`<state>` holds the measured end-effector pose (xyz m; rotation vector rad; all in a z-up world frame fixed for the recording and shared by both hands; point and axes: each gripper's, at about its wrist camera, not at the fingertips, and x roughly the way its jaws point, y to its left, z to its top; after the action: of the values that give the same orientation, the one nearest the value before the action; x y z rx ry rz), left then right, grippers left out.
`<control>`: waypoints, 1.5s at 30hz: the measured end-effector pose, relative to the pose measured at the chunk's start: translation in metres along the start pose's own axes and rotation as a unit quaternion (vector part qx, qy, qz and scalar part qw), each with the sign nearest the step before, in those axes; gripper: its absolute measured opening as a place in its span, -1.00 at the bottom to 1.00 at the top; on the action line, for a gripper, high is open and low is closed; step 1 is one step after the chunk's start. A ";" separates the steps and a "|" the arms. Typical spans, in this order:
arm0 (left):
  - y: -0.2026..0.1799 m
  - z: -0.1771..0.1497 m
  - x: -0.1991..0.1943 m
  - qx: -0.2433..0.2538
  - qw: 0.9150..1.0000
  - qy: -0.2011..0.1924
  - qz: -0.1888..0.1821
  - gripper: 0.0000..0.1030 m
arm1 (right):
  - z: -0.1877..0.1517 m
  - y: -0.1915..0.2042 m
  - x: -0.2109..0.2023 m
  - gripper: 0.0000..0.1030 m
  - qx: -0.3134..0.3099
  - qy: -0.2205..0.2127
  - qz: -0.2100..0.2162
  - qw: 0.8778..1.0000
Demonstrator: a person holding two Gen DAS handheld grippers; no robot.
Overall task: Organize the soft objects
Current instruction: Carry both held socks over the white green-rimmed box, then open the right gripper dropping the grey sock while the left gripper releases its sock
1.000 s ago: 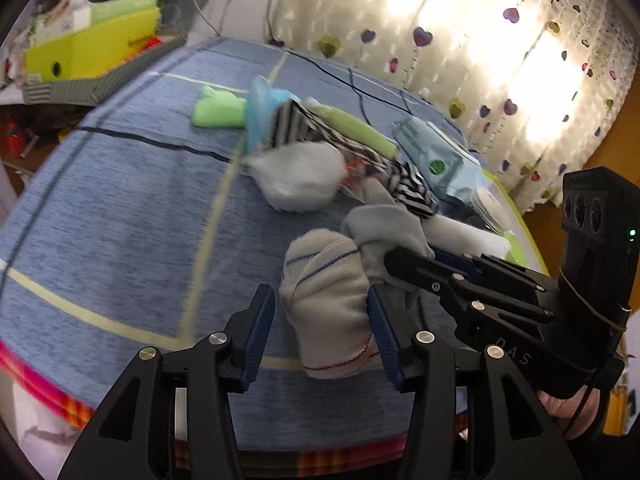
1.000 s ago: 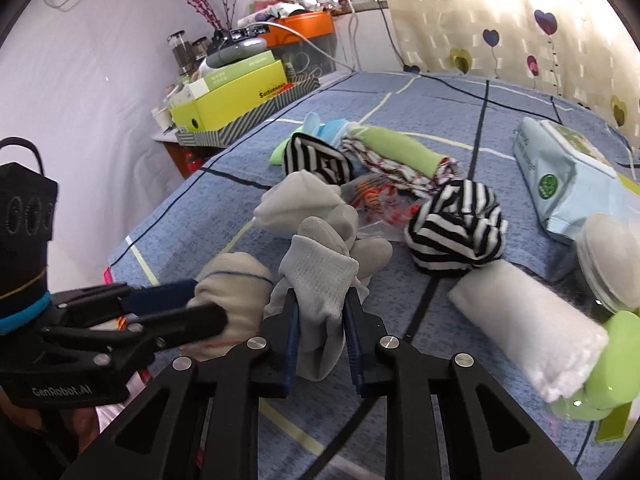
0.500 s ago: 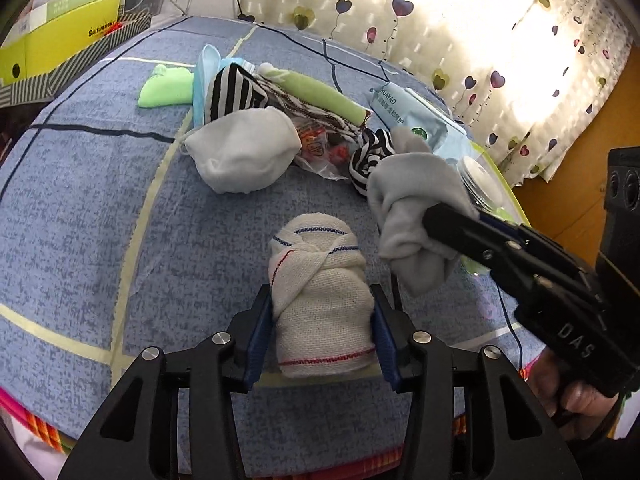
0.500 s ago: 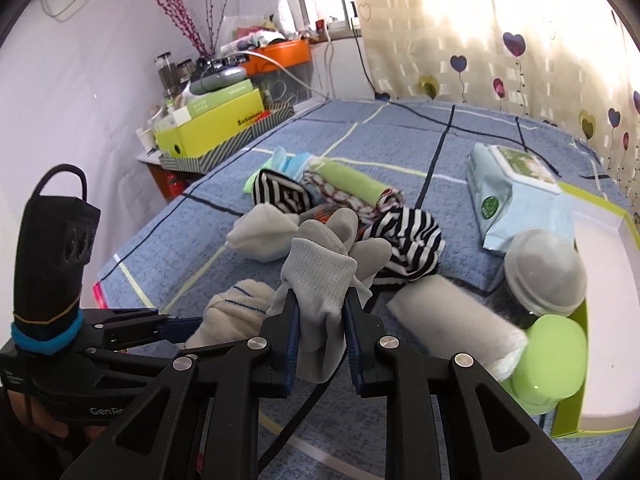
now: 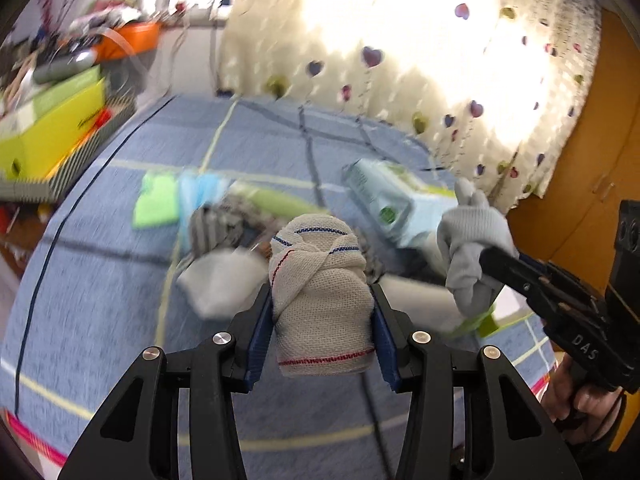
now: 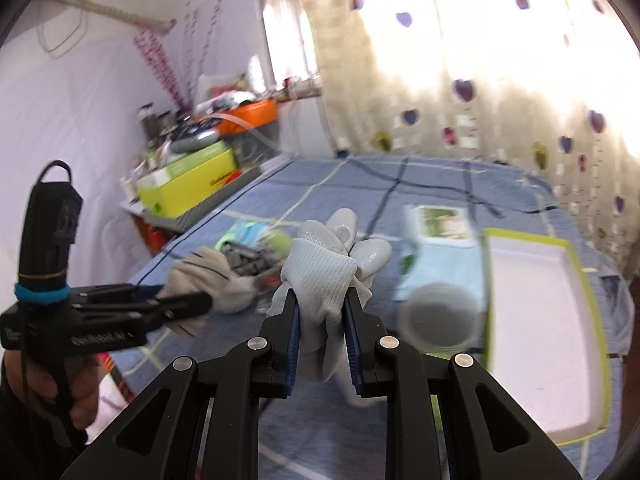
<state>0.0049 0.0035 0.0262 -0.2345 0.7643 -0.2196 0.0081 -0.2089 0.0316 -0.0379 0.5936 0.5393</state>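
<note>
The rolled sock (image 5: 322,292) was beige with red and blue stripes, the glove (image 6: 326,276) grey, the bedspread (image 5: 100,280) blue with pale checks.

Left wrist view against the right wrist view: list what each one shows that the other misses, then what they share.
Only the left wrist view: the brown wooden cabinet and the right hand.
Only the right wrist view: the window in the white wall, the white tray with a green rim, the left hand.
Both: the rolled beige sock in the left tool, the grey glove in the right tool, the blue bedspread, the heart curtain.
</note>
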 end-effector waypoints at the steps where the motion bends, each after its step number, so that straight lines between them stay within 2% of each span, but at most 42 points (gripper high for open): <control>1: -0.009 0.006 0.002 0.010 1.000 -0.004 -0.007 -0.10 | 0.000 -0.009 -0.005 -0.62 0.006 -0.005 -0.010 1.000; 6: -0.044 0.025 0.015 0.046 0.998 -0.008 -0.031 -0.10 | -0.005 -0.053 -0.026 -0.63 0.039 -0.019 -0.054 0.998; 11: -0.086 0.036 0.039 0.080 0.995 0.004 -0.060 -0.10 | -0.019 -0.105 -0.039 -0.62 0.081 -0.016 -0.094 0.992; 22: -0.173 0.043 0.101 0.138 0.982 0.054 -0.114 -0.09 | -0.055 -0.176 -0.030 -0.57 0.137 0.033 -0.122 0.983; 25: -0.192 0.043 0.116 0.149 0.979 0.067 -0.122 -0.09 | -0.057 -0.184 -0.027 -0.48 0.138 0.040 -0.124 0.982; 26: -0.196 0.042 0.119 0.153 0.978 0.070 -0.124 -0.09 | -0.057 -0.188 -0.027 -0.30 0.140 0.038 -0.123 0.982; 27: -0.201 0.042 0.124 0.156 0.977 0.075 -0.125 -0.09 | -0.058 -0.190 -0.028 -0.02 0.141 0.036 -0.125 0.981; 29: -0.209 0.040 0.134 0.161 0.975 0.087 -0.127 -0.09 | -0.058 -0.194 -0.032 0.11 0.140 0.028 -0.126 0.982; 36: -0.221 0.036 0.153 0.169 0.971 0.111 -0.130 -0.09 | -0.058 -0.205 -0.048 0.12 0.147 0.005 -0.137 0.980; 45: -0.222 0.043 0.163 0.165 0.974 0.104 -0.117 -0.07 | -0.058 -0.207 -0.048 0.11 0.150 0.005 -0.136 0.979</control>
<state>0.1255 -0.2480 0.0134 0.0170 0.8936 -0.5966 0.0464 -0.4210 -0.0150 0.1630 0.6627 0.1802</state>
